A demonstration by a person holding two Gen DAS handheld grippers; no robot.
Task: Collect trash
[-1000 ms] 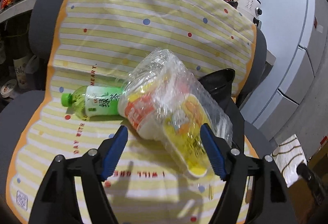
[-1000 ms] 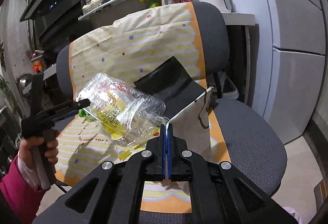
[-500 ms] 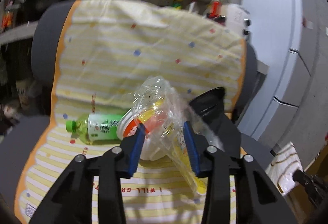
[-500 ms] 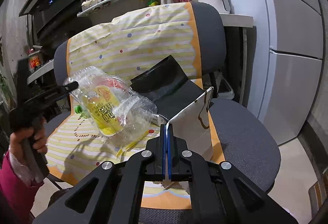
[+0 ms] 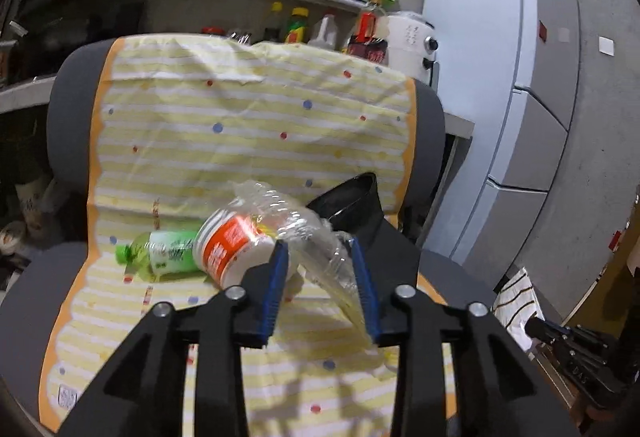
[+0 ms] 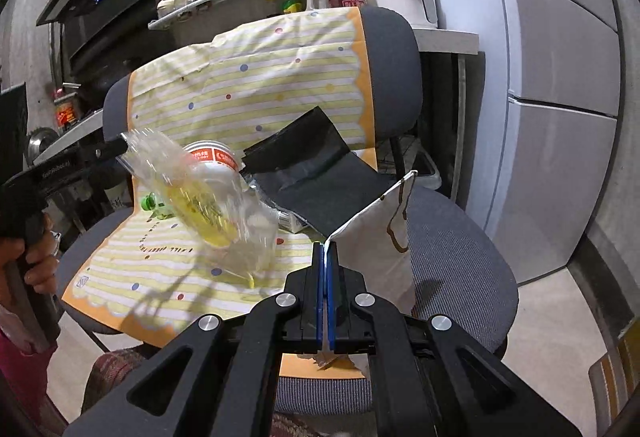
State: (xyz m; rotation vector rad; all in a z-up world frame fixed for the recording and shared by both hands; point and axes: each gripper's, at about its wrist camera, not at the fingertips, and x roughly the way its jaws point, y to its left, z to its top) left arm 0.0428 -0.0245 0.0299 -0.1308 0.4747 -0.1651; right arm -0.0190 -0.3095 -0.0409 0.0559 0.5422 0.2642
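Grey office chair [image 5: 430,117] under striped cloth [image 5: 248,125]: my left gripper [image 5: 320,269] clamps the crumpled clear plastic bottle [image 5: 304,233] above the seat, green bottle [image 5: 160,251] and instant-noodle cup [image 5: 228,249] behind; right view, my right gripper [image 6: 325,257] pinches the white paper bag [image 6: 380,237] rim.

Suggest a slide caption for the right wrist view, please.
Right gripper pinches the white paper bag open while the left gripper carries a crushed clear bottle toward it.
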